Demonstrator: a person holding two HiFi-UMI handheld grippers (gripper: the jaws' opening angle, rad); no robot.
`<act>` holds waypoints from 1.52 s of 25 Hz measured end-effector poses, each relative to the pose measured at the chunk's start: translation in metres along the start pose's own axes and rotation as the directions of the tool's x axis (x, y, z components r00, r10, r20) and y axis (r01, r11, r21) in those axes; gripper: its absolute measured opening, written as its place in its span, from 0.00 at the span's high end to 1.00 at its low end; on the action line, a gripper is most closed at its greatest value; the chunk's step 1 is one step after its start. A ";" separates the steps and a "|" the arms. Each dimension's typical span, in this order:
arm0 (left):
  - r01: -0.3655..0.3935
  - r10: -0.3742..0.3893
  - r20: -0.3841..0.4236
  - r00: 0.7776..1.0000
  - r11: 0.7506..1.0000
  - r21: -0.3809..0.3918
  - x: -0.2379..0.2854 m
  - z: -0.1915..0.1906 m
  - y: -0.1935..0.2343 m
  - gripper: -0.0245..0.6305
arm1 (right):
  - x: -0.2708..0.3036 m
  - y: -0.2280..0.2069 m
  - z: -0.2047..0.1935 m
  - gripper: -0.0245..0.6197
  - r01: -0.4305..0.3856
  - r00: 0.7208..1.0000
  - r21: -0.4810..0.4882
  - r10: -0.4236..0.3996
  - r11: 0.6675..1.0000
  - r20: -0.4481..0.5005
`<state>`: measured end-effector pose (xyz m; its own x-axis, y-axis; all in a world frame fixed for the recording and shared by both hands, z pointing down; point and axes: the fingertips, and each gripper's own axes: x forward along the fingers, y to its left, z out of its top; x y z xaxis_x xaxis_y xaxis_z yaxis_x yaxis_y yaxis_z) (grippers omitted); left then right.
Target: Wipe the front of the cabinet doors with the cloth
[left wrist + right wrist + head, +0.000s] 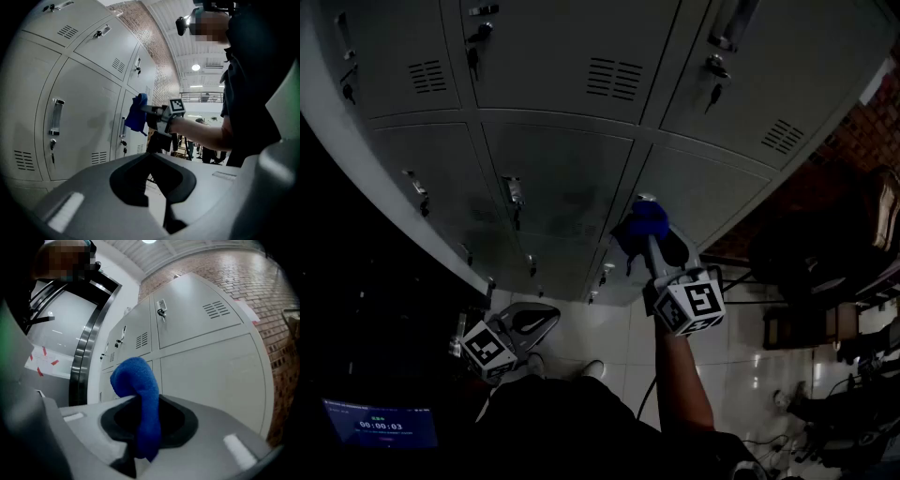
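**Locker bank and cloth position**

Grey cabinet doors (562, 178) fill the upper frame above a pale tiled floor (614, 342). Right gripper (651, 239), centre frame: fingers closed on the blue cloth (643, 223), held close to a lower door. Left gripper (546, 317), lower left: fingers together, holding nothing.

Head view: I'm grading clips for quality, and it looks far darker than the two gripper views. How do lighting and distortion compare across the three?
Head view: underexposed, its left edge nearly black, yet the cloth reads blue. Left gripper view: brighter, strong fisheye bowing the cabinet doors, ceiling lamp blown out. Right gripper view: evenly lit, same bowing, dark corners.
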<state>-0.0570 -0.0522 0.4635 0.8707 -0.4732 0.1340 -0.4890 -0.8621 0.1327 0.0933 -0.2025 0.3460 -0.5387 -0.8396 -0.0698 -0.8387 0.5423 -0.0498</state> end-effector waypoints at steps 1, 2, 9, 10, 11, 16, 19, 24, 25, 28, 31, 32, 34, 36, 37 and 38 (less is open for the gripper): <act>-0.002 0.002 -0.004 1.000 1.000 0.005 -0.002 -0.004 0.004 0.96 | 0.006 -0.005 0.010 0.84 0.014 1.000 -0.012 -0.014 1.000 0.013; -0.004 0.004 -0.009 1.000 1.000 0.009 -0.003 -0.007 0.007 0.96 | 0.013 -0.010 0.020 0.84 0.026 0.999 -0.025 -0.026 0.999 0.026; 0.004 -0.004 0.004 1.000 1.000 0.004 -0.007 -0.011 0.009 0.96 | 0.054 -0.031 0.059 0.84 0.050 0.999 -0.117 -0.049 0.992 0.011; 0.006 -0.006 0.009 1.000 1.000 0.004 -0.007 -0.009 0.009 0.96 | 0.058 -0.033 0.059 0.84 0.056 0.998 -0.115 -0.056 0.992 0.004; 0.008 -0.008 0.017 1.000 1.000 0.004 -0.006 -0.006 0.008 0.96 | 0.060 -0.036 0.058 0.84 0.062 0.998 -0.113 -0.063 0.992 -0.002; 0.001 -0.001 0.026 1.000 1.000 0.000 -0.007 -0.003 0.013 0.96 | 0.065 -0.043 0.056 0.84 0.076 0.997 -0.107 -0.077 0.991 -0.002; -0.002 0.002 0.013 1.000 1.000 -0.001 -0.006 -0.011 0.019 0.96 | 0.063 -0.047 0.057 0.84 0.079 0.997 -0.109 -0.080 0.991 -0.004; 0.020 -0.020 0.005 1.000 1.000 -0.005 0.005 -0.009 0.018 0.96 | 0.045 -0.072 0.058 0.84 0.130 0.991 -0.106 -0.132 0.986 -0.006; 0.031 -0.031 0.010 0.999 0.999 -0.003 0.008 -0.007 0.017 0.96 | 0.040 -0.080 0.058 0.84 0.148 0.989 -0.106 -0.149 0.983 -0.006; 0.068 -0.067 0.021 0.998 0.998 -0.005 0.018 -0.002 0.011 0.96 | 0.020 -0.107 0.063 0.84 0.205 0.978 -0.107 -0.207 0.973 0.000; 0.091 -0.091 0.021 0.996 0.996 -0.002 0.027 -0.003 0.008 0.96 | 0.000 -0.133 0.068 0.84 0.261 0.965 -0.113 -0.262 0.959 0.006; 0.095 -0.095 0.017 0.995 0.995 0.000 0.030 -0.004 0.008 0.96 | -0.007 -0.143 0.069 0.84 0.280 0.960 -0.113 -0.282 0.953 0.007; 0.102 -0.103 0.008 0.995 0.995 0.003 0.034 -0.009 0.008 0.96 | -0.020 -0.160 0.071 0.84 0.319 0.947 -0.108 -0.320 0.942 0.009; 0.113 -0.113 0.003 0.994 0.994 0.004 0.038 -0.008 0.005 0.96 | -0.032 -0.178 0.071 0.84 0.354 0.935 -0.102 -0.354 0.930 0.010; 0.116 -0.116 0.000 0.993 0.993 0.005 0.041 -0.006 0.004 0.96 | -0.038 -0.186 0.071 0.84 0.369 0.929 -0.099 -0.369 0.924 0.010; 0.118 -0.118 -0.002 0.993 0.993 0.006 0.043 -0.004 0.003 0.96 | -0.043 -0.193 0.072 0.84 0.383 0.923 -0.096 -0.384 0.919 0.010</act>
<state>-0.0216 -0.0741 0.4737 0.9220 -0.3682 0.1198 -0.3829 -0.9129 0.1413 0.2845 -0.2685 0.2872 -0.1744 -0.9831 -0.0555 -0.9846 0.1734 0.0234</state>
